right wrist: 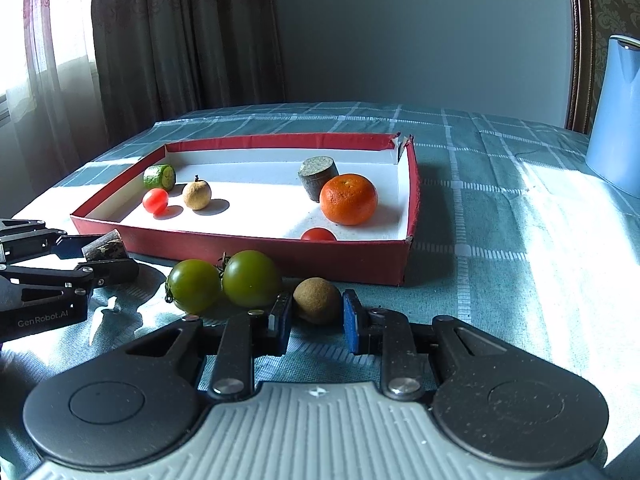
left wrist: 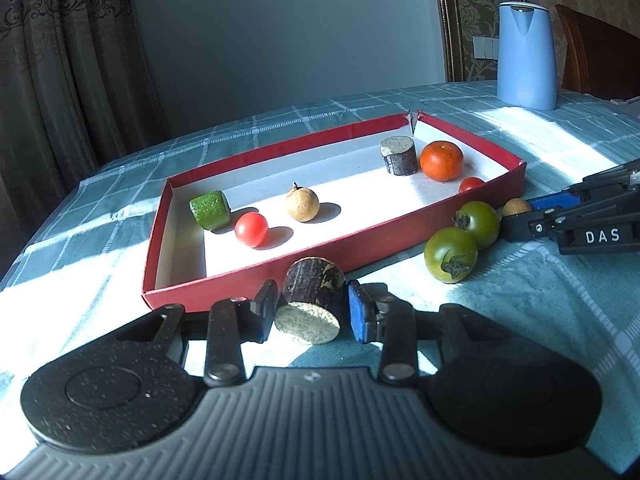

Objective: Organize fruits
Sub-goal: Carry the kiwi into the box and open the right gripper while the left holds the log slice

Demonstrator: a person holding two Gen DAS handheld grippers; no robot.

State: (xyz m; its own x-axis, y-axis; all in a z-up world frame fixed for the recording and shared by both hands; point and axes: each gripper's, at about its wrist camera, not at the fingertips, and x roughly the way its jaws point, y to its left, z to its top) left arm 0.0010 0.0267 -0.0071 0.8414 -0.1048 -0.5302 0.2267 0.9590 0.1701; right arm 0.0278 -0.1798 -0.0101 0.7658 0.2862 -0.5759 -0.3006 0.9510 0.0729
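Observation:
A dark sugarcane stub (left wrist: 312, 292) lies on the tablecloth just in front of the red tray (left wrist: 280, 264). My left gripper (left wrist: 310, 310) is shut on it, a pad against each side. My right gripper (right wrist: 316, 318) is shut on a small brown longan (right wrist: 316, 304) on the cloth, to the right of two green tomatoes (right wrist: 194, 286) (right wrist: 250, 278). Inside the tray sit a cucumber piece (left wrist: 210, 210), a red cherry tomato (left wrist: 251, 229), a longan (left wrist: 302, 203), another cane stub (left wrist: 399, 156), a mandarin (left wrist: 441, 160) and a second red tomato (left wrist: 471, 184).
A blue kettle (left wrist: 526, 56) stands at the table's far right, with a wooden chair back (left wrist: 592, 56) behind it. Curtains (right wrist: 160, 40) hang past the far left edge. The checked cloth to the right of the tray lies in strong sunlight.

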